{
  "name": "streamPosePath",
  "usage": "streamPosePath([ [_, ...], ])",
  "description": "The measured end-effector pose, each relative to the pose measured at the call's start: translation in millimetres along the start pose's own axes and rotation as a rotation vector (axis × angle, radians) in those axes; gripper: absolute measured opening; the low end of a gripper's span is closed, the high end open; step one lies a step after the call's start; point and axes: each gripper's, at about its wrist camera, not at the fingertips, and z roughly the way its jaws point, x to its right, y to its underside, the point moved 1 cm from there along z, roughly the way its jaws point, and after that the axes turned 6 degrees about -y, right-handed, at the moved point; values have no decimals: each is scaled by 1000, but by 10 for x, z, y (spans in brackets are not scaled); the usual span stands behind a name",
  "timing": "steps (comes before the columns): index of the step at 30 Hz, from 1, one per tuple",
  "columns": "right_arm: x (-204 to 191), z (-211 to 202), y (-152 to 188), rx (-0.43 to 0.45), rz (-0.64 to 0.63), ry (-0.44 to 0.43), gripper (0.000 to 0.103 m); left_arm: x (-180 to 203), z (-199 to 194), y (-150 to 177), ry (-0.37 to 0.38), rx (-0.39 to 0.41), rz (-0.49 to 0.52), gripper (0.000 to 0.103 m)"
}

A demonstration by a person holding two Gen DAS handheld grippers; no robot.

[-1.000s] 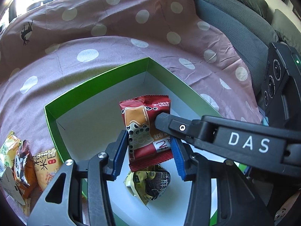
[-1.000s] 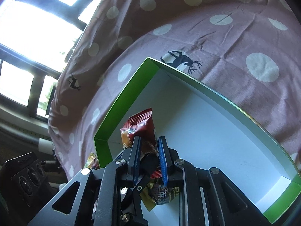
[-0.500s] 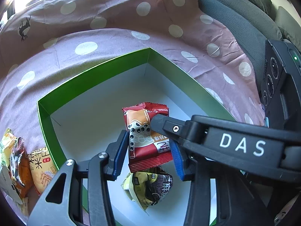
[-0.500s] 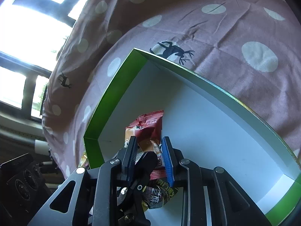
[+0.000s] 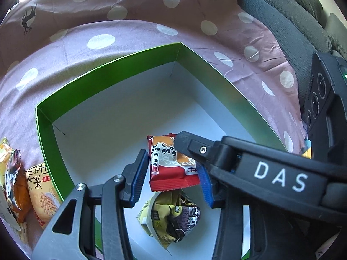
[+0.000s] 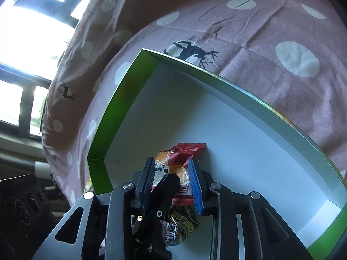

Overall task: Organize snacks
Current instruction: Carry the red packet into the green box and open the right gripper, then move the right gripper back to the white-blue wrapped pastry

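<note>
We have the right hand-held gripper [image 6: 173,179] over the green box [image 5: 104,80], its jaws just having opened around the red snack packet [image 5: 171,164], which sits between the blue pads, apparently loose, above the box floor. The left hand-held gripper [image 5: 171,177] is parted around the same packet without pressing it. Below lies 1 crumpled yellow-black packet [image 5: 171,218]. The risk: as we withdraw, a pad could snag the wrapper and drag it out, or the 2 tools could knock together.
</note>
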Motion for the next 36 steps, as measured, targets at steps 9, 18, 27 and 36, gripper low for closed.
streamPosePath([
  [9,-134,-188,35,83,-58,46,52,-71,-354,97,-43,104,0,57],
  [18,-662,-399,210,200,-207,0,81,-591,-1267,432,-115,318,-123,87],
  [27,-1524,-176,676,123,-480,-134,83,-1665,-1886,1089,-343,381,-443,95],
  [36,-2161,561,1227,-154,-634,-307,83,-2525,-1602,1639,-283,274,-715,93],
])
